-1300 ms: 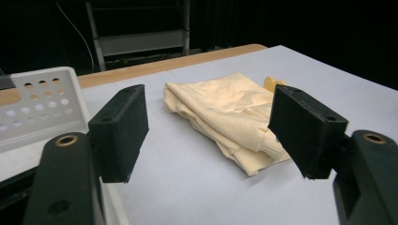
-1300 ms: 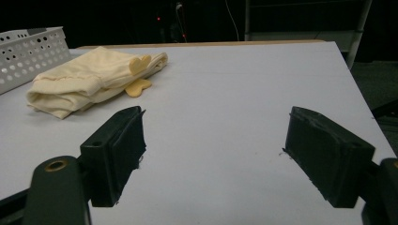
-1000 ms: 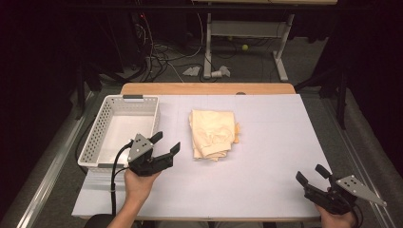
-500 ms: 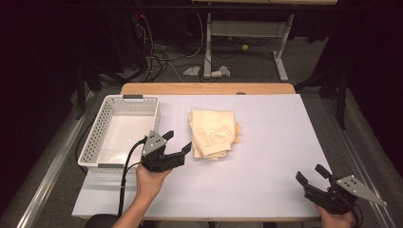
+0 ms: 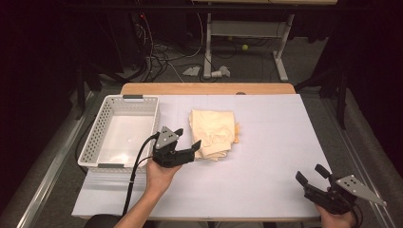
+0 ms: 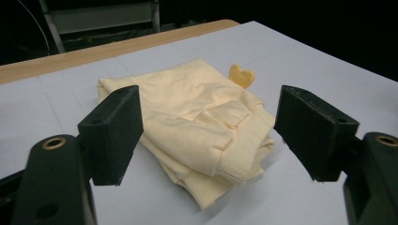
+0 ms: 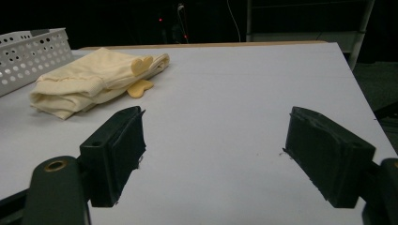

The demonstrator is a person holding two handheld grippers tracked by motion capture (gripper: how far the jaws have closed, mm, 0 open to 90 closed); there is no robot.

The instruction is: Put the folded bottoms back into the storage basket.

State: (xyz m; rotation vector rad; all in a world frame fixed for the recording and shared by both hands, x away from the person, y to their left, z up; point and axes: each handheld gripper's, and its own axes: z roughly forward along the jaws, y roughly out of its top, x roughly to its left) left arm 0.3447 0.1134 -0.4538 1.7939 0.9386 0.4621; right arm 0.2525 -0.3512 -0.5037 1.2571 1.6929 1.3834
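Two black jaws of the right gripper (image 7: 213, 157) wide apart, nothing between them but bare white table (image 7: 225, 93). Far past the left jaw, a folded yellow cloth (image 7: 91, 77). Further left of that, a white basket (image 7: 28, 56) with little holes.

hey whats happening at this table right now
A person works with a hand-held gripper in each hand. The left hand-held gripper, jaws open, is at the near-left corner of a folded cream garment on the white table, not gripping it. The right hand-held gripper sits open at the table's near right. A white basket stands left.
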